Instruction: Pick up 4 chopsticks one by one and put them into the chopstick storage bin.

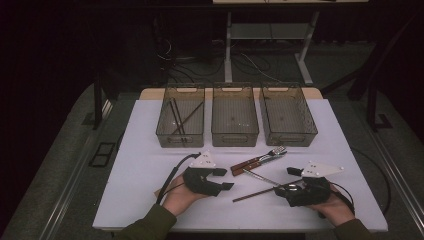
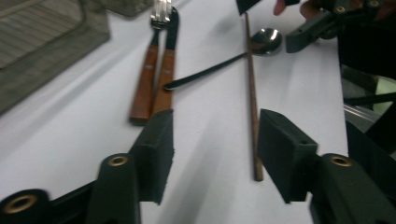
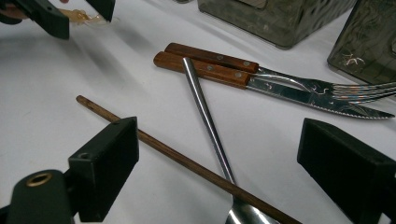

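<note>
Sorted so far: chopsticks (image 1: 179,117) in one bin (image 1: 166,135); left on table, chopstick (image 1: 255,193), spoon (image 1: 265,180), fork (image 1: 260,159), knife (image 1: 252,166); both grippers (image 1: 224,178) (image 1: 294,179) open, empty.

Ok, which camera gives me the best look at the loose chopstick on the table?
The left gripper view: the chopstick runs nearly full length, its near end by the left gripper. In the right gripper view it is partly behind a jaw. In the high view it is small.

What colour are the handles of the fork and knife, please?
Reddish-brown wood handles, clearest in the right gripper view.
</note>
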`<act>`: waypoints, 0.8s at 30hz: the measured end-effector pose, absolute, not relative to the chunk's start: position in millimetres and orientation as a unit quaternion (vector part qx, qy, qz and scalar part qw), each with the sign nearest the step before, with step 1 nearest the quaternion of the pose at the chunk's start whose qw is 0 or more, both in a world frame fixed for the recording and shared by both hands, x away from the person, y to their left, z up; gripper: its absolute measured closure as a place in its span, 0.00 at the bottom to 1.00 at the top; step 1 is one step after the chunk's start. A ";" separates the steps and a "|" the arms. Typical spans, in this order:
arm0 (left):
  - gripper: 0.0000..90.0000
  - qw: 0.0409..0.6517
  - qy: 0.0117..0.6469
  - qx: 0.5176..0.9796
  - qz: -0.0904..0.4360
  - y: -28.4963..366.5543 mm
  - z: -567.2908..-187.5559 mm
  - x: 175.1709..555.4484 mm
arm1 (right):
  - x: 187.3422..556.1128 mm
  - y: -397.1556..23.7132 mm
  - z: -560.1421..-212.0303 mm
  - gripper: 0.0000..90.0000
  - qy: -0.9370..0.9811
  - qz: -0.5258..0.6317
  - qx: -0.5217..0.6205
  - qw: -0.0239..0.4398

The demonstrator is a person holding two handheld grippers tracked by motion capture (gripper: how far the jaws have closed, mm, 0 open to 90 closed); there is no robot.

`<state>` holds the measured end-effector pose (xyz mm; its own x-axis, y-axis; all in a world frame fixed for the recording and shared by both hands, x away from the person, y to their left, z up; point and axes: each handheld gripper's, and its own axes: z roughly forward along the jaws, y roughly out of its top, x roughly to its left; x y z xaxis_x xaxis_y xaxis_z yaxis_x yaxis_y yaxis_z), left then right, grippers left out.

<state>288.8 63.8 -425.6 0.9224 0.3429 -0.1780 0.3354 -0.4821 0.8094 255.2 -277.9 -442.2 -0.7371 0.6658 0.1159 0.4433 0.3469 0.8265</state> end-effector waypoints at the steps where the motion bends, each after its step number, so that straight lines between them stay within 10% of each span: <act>1: 0.56 0.468 0.194 0.862 0.000 61.0 -427.0 288.1 | 255.2 -277.9 -442.2 0.14 0.812 0.458 0.342 0.122; 24: 0.84 0.435 0.155 0.887 0.007 13.8 -447.1 272.3 | 256.0 -278.0 -442.7 0.14 0.812 0.457 0.341 0.122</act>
<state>272.3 13.8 -447.1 0.9517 0.2814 -0.1230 0.2694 -0.5726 0.7744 256.0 -278.0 -442.7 -0.7378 0.6655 0.1133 0.4424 0.3499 0.8258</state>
